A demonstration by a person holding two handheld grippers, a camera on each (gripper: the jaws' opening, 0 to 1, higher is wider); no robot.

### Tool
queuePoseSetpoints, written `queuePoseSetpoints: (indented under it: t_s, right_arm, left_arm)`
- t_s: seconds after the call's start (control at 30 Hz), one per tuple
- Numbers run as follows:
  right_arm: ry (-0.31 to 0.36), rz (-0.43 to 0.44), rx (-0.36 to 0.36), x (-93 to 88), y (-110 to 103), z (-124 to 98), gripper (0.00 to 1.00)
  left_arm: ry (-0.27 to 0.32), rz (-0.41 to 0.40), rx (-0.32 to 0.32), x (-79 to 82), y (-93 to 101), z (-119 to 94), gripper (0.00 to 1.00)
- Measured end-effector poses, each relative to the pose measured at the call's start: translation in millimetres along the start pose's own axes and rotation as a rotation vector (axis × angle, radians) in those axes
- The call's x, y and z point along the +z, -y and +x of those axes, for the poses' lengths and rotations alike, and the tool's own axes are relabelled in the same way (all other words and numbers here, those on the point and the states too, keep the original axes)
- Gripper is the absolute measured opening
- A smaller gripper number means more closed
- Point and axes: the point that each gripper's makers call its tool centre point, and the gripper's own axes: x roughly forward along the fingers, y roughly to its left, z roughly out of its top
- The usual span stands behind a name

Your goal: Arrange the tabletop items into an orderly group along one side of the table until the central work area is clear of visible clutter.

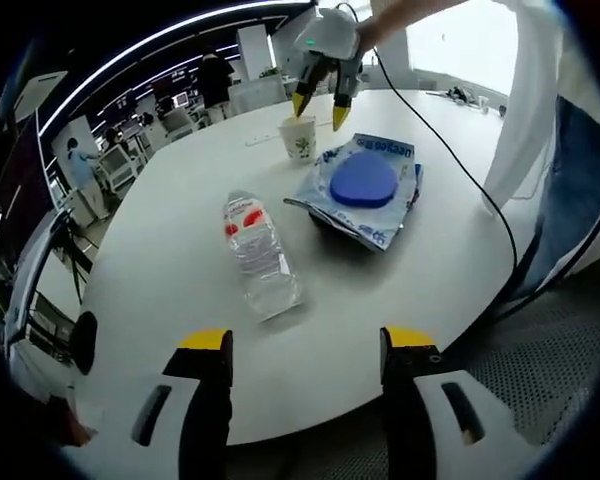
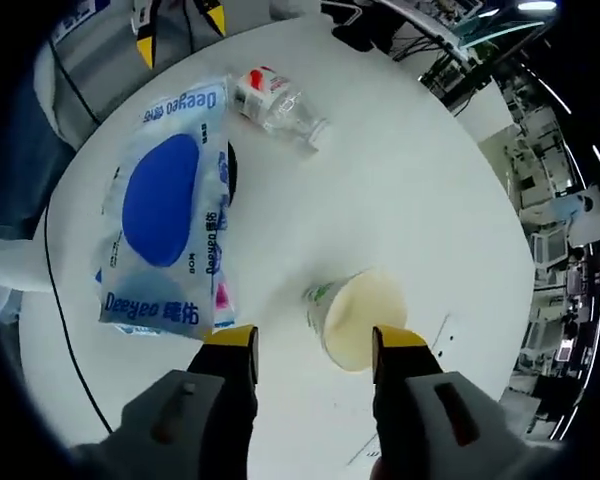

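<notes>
My right hand-held gripper [image 2: 314, 355] hangs open over the paper cup [image 2: 355, 317] beside the blue packet [image 2: 165, 235], left hand-held gripper [image 1: 305, 355] open near the toppled bottle [image 1: 260, 255] mid-surface [image 1: 160, 230], and closing off-centre could crush or tip that flimsy cup.
</notes>
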Motion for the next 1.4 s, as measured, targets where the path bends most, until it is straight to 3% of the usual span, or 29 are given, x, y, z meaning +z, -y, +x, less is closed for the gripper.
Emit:
queuePoseSetpoints:
  t_s: [0.27,0.37,0.5,0.83,1.13,1.17,1.23,1.4]
  right_arm:
    - [0.053,0.139,-0.093,-1.6,2.2,-15.0,0.58]
    - [0.100,0.253,-0.117,-2.3,4.2,-24.1,0.58]
    - [0.115,0.271,-0.137,-6.4,2.6,-34.1,0.58]
    - [0.165,0.409,-0.173,-15.3,-14.5,-49.6,0.66]
    - [0.199,0.535,-0.192,-24.3,-28.4,-65.9,0.68]
    - [0.223,0.618,-0.196,-23.5,-33.6,-69.4,0.69]
    - [0.262,0.697,-0.196,-22.0,-39.4,-72.7,0.69]
    - [0.271,0.745,-0.197,-24.3,-59.8,-74.0,0.68]
  left_arm:
    - [-0.016,0.000,-0.009,-2.4,2.7,0.8,0.59]
    - [-0.024,0.001,-0.014,-4.0,3.7,1.7,0.59]
    - [-0.029,0.000,-0.014,-4.6,4.2,2.1,0.59]
    - [-0.032,-0.034,0.012,-4.2,-2.7,0.7,0.59]
    - [-0.080,0.034,-0.036,-12.3,9.6,3.3,0.57]
    - [-0.094,0.052,-0.035,-14.9,10.5,3.7,0.57]
    - [-0.097,0.053,-0.037,-14.5,10.9,3.7,0.57]
    - [-0.097,0.050,-0.042,-14.9,11.7,3.7,0.57]
